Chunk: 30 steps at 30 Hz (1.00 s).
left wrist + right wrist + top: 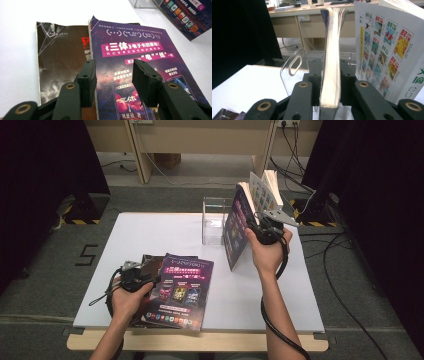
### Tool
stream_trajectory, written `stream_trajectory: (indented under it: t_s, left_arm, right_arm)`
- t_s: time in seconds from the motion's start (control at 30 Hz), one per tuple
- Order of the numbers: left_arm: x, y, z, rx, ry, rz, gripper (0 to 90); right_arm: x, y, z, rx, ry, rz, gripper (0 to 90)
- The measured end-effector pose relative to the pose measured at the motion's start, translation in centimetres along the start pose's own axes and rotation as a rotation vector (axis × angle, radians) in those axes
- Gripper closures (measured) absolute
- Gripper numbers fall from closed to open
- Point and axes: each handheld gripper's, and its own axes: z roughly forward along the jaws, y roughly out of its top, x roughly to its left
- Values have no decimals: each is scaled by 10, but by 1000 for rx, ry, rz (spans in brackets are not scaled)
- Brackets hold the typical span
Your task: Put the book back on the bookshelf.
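At two o'clock on the table [150, 227], the right gripper [264, 231] pinches a book [236, 227] by its page block, jaws tight on both sides, just beside the clear box [216, 220] at twelve. Loose pages and the white cover [387, 50] fan free, so the book could slip or catch the box wall. Left gripper [113, 75] hangs open over the purple book [140, 75] at seven, near the front edge, with bare table between.

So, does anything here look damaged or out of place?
Yes. The brown book under the purple book has a torn top edge and creased cover. Also, the book clamped in the right gripper fans open, one white cover splaying away from its pages.
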Motion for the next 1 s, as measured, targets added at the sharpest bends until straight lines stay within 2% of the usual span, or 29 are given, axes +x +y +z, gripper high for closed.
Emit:
stream_trajectory:
  t_s: [0.13, 0.37, 0.53, 0.83, 1.0]
  left_arm:
    - [0, 0, 0, 1, -1, 2, 534]
    - [1, 0, -1, -1, 2, 1, 534]
    - [1, -1, 1, 3, 0, -1, 534]
    - [1, -1, 0, 2, 2, 1, 534]
    - [2, -1, 0, 3, 3, 1, 534]
  right_arm:
    - [-1, 1, 0, 4, 12, 5, 820]
    - [1, 0, 1, -10, 21, 31, 828]
    - [3, -2, 0, -47, 23, 9, 830]
    - [6, 1, -1, -74, 34, -22, 831]
    - [7, 7, -1, -85, 19, -39, 830]
